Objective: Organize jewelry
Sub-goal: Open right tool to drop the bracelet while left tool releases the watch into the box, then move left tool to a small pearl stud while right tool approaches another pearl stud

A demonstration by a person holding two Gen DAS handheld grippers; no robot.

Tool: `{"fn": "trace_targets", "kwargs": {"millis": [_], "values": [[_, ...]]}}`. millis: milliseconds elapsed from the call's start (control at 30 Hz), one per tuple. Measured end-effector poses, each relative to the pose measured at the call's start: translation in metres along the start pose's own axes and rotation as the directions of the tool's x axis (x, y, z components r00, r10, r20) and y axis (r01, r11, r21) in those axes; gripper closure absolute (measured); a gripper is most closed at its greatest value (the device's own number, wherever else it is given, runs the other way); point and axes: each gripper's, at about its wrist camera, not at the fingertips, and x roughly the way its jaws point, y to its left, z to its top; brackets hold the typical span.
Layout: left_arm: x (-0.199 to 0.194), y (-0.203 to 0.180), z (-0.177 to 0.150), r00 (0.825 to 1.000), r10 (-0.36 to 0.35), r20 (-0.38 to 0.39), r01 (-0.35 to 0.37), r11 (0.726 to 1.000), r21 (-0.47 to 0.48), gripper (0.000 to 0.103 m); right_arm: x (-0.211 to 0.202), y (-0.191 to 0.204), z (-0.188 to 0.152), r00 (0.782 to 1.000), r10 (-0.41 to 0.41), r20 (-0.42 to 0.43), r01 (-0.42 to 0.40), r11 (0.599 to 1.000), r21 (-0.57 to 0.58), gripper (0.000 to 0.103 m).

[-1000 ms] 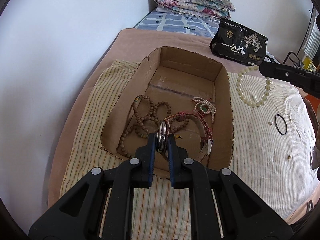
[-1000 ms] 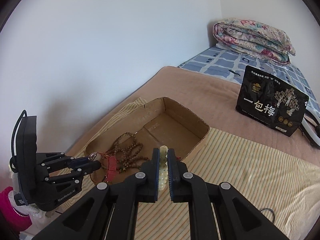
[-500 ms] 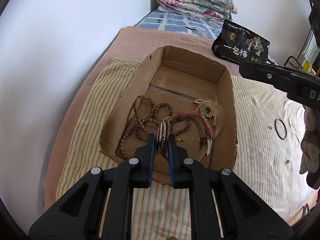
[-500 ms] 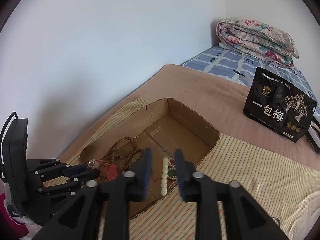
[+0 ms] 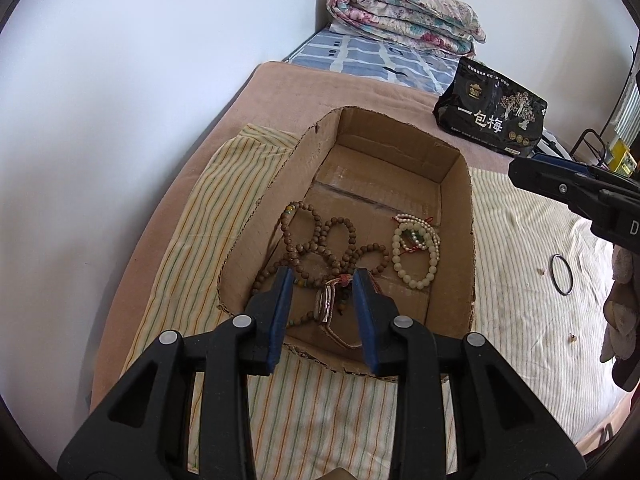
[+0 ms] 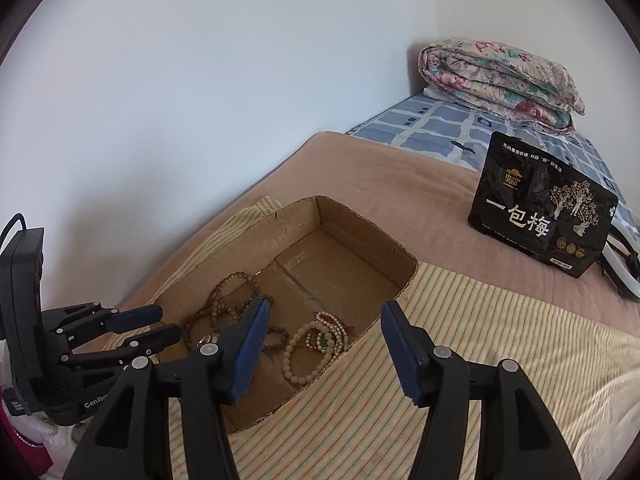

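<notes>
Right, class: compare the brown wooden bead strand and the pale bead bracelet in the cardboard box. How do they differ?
The brown wooden bead strand is dark and long, looped into several coils; the pale bead bracelet is cream-white and forms one short ring. The strand lies on the box's left, the bracelet on its right. Both are round-beaded, lying loose on the cardboard box floor.

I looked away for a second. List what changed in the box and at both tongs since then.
Both tongs opened. The right tongs let go of the pale bead bracelet, which now lies in the cardboard box on the small pearl piece. The left tongs released the watch into the box. The brown bead strand, black ring and snack bag stayed put.
</notes>
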Motion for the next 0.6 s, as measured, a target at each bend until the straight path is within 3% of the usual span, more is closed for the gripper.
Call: {"fn": "trace_targets", "kwargs": {"millis": [367,600], "values": [[-0.028,-0.021,0.001,0.999,-0.001,0.051,-0.001,1.000,0.024,0.072,-0.029,-0.003,-0.006,1.000,-0.022,0.022,0.022,1.000,-0.017,0.040],[-0.051,-0.046,0.000,0.995,0.000,0.097,-0.007,0.998,0.070,0.072,-0.059,-0.011,-0.015,0.998,-0.030,0.055,0.031,0.999,-0.013,0.032]]}}
